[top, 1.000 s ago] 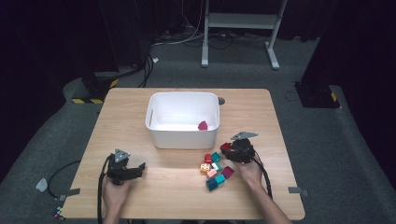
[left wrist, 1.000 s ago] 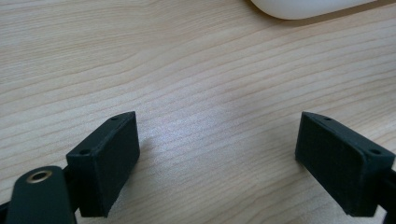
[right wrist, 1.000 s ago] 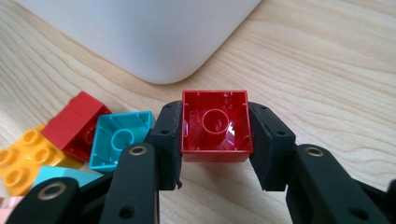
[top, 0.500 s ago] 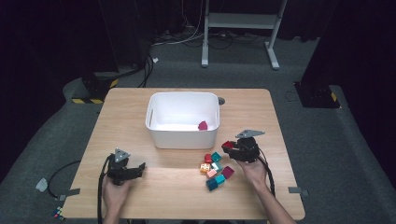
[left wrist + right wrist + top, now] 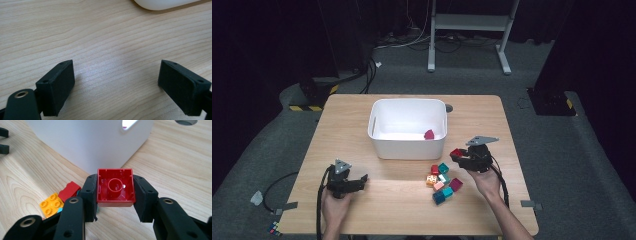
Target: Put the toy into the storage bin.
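Observation:
My right gripper (image 5: 458, 155) (image 5: 115, 192) is shut on a red brick (image 5: 115, 185) (image 5: 455, 153), whose hollow underside faces the camera. It hangs above the table just right of the white bin (image 5: 408, 127) (image 5: 87, 140). A dark red brick (image 5: 429, 134) lies inside the bin. Several loose bricks (image 5: 442, 180) in red, teal, orange, pink and maroon lie on the wooden table (image 5: 362, 210) below the held brick; an orange one (image 5: 51, 204) and a red one (image 5: 70, 191) lie left of the jaws. My left gripper (image 5: 360, 180) (image 5: 117, 82) rests low over bare wood at front left, open and empty.
The bin's rounded corner (image 5: 160, 3) lies ahead of the left gripper. A round cable hole (image 5: 448, 108) (image 5: 186, 122) sits in the table behind the bin. A white stand (image 5: 467, 30) and dark equipment stand on the floor beyond the table.
My right gripper has risen off the brick pile with the red brick held, drifting slightly right and away from me. The left hand has stayed still.

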Tool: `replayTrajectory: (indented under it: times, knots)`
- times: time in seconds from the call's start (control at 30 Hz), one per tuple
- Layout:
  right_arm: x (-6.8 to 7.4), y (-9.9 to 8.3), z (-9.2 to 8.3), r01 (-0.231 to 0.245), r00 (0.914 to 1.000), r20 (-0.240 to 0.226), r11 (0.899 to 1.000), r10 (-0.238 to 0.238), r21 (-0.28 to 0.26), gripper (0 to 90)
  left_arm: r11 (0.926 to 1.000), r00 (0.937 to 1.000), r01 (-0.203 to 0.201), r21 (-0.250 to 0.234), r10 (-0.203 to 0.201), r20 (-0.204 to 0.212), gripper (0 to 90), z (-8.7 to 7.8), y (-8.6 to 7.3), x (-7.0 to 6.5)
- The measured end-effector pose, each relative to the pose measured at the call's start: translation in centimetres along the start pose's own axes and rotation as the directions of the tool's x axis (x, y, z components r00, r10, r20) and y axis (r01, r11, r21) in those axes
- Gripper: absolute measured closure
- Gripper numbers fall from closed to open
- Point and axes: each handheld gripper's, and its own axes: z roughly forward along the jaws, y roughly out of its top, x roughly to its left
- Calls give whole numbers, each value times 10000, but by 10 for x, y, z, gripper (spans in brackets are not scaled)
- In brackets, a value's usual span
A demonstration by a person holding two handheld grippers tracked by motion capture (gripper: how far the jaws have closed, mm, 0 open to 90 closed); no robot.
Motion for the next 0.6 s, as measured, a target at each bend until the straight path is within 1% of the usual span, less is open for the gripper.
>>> replayTrajectory:
  times: [0.03,0.07,0.2,0.27,0.43,0.47,0.5,0.6]
  knots:
    - [0,1,-1,-52,10000,-8,10000,52,-24,584,10000,10000,-2,0,2,-2,139,0,0,0]
    - [0,3,-4,-19,10000,38,9998,20,-181,585,10000,10000,-16,12,16,-1,139,0,0,0]
    - [1,7,-11,87,9999,104,9994,-83,-322,584,10000,10000,0,1,0,-1,139,0,0,0]
    - [0,13,-17,109,9999,33,9987,-107,-505,585,10000,10000,-4,3,4,0,139,0,0,0]
    - [-1,20,-23,131,9999,-16,9983,-132,-566,584,10000,10000,-3,2,3,-1,139,0,0,0]
    - [-1,21,-23,99,9999,-17,9983,-101,-582,585,10000,10000,0,0,0,-5,139,0,0,0]
    - [-3,22,-24,-53,9999,-110,9983,47,-587,584,10000,10000,-1,0,1,0,139,0,0,0]
    - [-4,24,-25,-8,10000,-86,9984,3,-571,584,10000,10000,-11,1,11,-6,139,0,0,0]
